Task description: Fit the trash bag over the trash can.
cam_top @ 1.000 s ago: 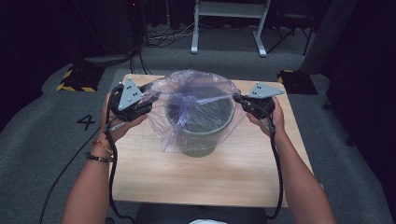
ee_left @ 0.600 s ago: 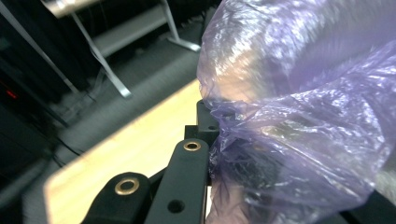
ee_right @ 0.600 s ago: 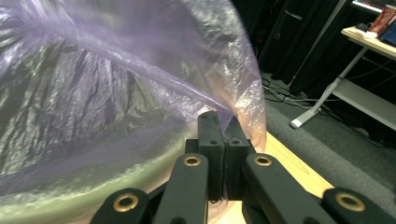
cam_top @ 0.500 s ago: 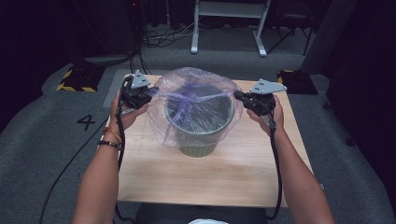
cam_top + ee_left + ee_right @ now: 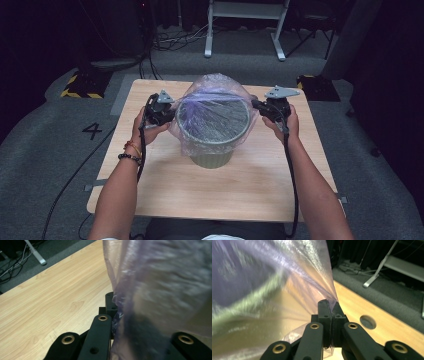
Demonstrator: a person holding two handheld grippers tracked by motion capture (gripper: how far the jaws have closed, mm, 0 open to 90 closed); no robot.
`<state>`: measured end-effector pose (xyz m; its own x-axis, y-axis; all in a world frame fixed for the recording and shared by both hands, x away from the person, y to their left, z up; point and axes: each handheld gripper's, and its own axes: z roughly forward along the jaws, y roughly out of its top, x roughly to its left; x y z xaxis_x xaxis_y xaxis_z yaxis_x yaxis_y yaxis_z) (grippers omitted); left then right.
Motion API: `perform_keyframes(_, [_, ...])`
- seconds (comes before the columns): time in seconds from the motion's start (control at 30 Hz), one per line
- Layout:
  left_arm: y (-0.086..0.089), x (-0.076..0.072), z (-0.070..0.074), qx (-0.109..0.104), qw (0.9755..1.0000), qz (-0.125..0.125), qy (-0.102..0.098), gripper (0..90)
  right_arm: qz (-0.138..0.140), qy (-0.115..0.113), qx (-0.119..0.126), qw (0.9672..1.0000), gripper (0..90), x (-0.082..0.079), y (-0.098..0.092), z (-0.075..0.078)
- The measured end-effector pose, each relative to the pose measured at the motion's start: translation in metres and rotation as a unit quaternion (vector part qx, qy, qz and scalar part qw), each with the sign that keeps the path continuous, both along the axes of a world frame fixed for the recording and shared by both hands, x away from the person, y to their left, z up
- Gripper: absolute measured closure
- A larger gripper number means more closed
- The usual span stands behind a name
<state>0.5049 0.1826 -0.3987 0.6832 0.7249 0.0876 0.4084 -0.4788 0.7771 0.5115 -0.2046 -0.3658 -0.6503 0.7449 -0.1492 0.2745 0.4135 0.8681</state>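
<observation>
bag: thin see-through plastic bag [image 5: 214, 107] with a purple tint, stretched over the mouth of the bin and puffed up a bit at the far side, film drawn tight across the top
bin: grey-green round bin [image 5: 212, 145], sitting pretty much mid-table, upright, bag skirt hanging down around its upper wall
left gripper: left gripper [image 5: 167, 114] is right at the bin's left side, jaws clamped together on the bag's edge; they've just been closing, and in the left gripper view the film [image 5: 155, 290] is bunched in between them
right gripper: right gripper [image 5: 256, 105] at the bin's right rim, jaws pinched tight on a fold of the bag [image 5: 287, 285], plastic fanning out from the tips
table: light wooden table [image 5: 165, 195], bare around the bin, with a round hole [image 5: 368, 322] near the right gripper
</observation>
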Motion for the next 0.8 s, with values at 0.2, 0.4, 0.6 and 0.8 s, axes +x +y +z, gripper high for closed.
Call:
perform_keyframes(0.2, [0.002,-0.006,-0.009,-0.022,0.9996,-0.015,0.014,89.9,0.022,0.023,-0.004,0.9995,89.8,-0.002,0.003,-0.015])
perform_keyframes(0.4, [0.013,-0.014,-0.012,-0.052,0.9977,0.042,0.011,55.5,0.032,0.026,-0.022,0.9989,80.5,-0.009,0.006,-0.019])
perform_keyframes(0.6, [0.041,-0.049,-0.005,-0.091,0.9935,0.051,-0.047,30.1,0.045,-0.004,-0.002,0.9990,65.9,-0.027,-0.007,-0.012])
perform_keyframes(0.8, [0.057,-0.092,0.001,-0.072,0.9936,0.010,-0.086,21.1,0.096,-0.019,0.006,0.9952,48.9,-0.050,-0.020,-0.006])
